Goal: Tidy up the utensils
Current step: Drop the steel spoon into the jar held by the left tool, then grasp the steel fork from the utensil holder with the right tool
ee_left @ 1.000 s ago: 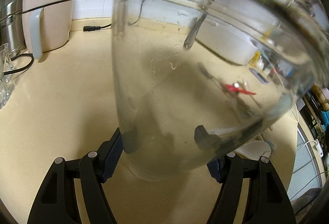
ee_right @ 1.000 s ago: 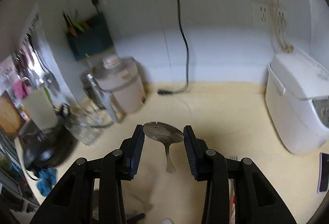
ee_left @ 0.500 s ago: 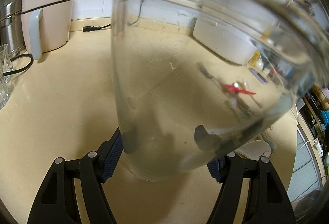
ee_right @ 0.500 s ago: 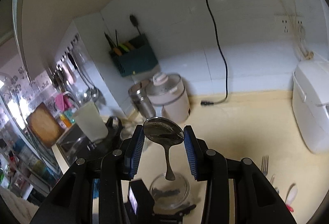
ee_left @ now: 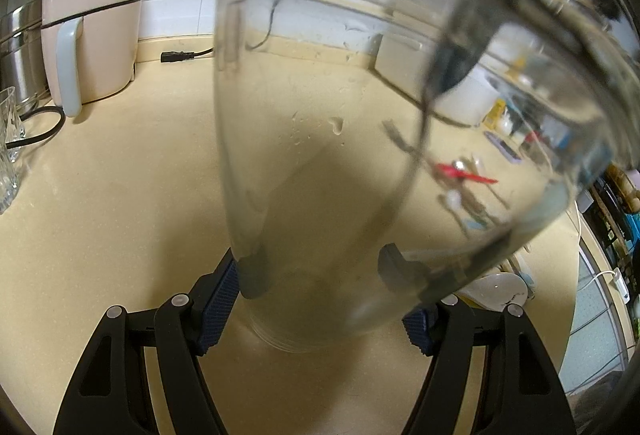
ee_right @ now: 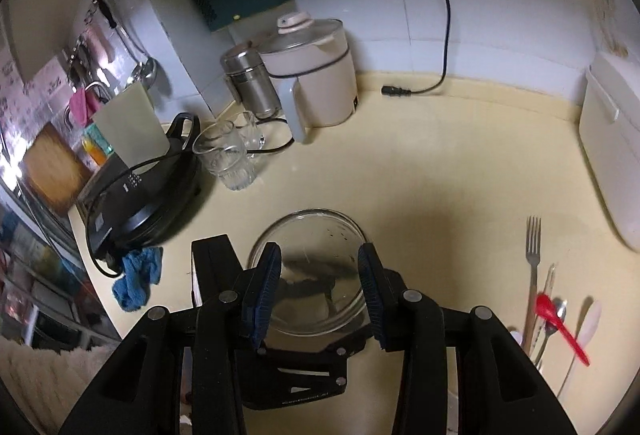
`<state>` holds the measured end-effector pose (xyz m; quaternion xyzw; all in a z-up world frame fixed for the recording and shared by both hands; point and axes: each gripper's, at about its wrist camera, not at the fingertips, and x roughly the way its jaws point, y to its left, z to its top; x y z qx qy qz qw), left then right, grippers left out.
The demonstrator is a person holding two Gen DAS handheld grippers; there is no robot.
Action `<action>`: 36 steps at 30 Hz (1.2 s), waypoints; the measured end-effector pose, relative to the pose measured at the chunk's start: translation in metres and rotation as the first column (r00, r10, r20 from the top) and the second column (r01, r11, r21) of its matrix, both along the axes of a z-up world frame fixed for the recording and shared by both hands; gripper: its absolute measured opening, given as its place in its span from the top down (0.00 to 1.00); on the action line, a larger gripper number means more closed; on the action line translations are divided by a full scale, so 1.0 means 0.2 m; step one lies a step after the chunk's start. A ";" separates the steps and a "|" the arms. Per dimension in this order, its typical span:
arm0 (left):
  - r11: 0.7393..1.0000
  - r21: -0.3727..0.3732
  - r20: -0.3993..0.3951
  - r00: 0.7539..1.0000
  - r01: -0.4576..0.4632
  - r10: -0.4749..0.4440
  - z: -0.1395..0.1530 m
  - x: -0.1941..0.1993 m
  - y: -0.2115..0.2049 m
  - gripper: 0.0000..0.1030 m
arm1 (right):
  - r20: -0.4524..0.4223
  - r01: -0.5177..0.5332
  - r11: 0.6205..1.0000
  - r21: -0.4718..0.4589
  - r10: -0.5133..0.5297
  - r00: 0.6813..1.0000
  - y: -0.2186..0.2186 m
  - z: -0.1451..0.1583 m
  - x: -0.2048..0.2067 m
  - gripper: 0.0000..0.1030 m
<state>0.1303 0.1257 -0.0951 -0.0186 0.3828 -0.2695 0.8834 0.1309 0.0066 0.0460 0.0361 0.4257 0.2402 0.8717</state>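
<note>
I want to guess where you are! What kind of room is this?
It looks like a home kitchen. On the yellow countertop stands a pink electric cooker, a fork lies with other utensils, and ladles hang on the wall.

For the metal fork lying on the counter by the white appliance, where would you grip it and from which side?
Grip the fork at mid-handle from straight above, fingers straddling its width. It lies flat, tines pointing toward the wall, and its lower handle crowds against the red spoon.
</note>
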 end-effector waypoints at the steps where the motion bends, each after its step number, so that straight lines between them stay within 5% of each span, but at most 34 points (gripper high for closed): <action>1: 1.000 0.000 0.000 1.000 0.000 0.000 0.01 0.01 -0.01 0.28 | 0.005 0.000 1.000 -0.007 0.000 1.000 0.00 0.02 0.00 0.55; 9: 1.000 0.006 0.003 1.000 -0.003 0.003 0.02 0.00 -0.03 0.28 | 0.081 0.122 0.992 0.044 -0.125 0.989 -0.31 0.16 -0.04 0.48; 16: 1.000 0.004 0.003 1.000 -0.003 0.003 0.03 0.00 -0.03 0.28 | -0.100 0.407 0.912 -0.047 -0.409 0.907 -0.93 -0.16 0.16 0.47; 20: 1.000 0.000 0.002 1.000 -0.004 0.004 0.04 -0.01 -0.04 0.28 | -0.212 0.403 0.907 -0.122 -0.420 0.882 -1.02 -0.40 0.31 0.47; 28: 1.000 0.000 0.002 1.000 -0.004 0.004 0.03 0.00 -0.03 0.28 | -0.243 0.268 0.926 -0.267 -0.333 0.911 -0.81 -0.65 0.60 0.47; 36: 1.000 0.001 -0.002 1.000 -0.014 0.014 0.04 -0.01 -0.03 0.28 | -0.257 0.252 0.917 -0.309 -0.335 0.906 -0.80 -0.73 0.63 0.47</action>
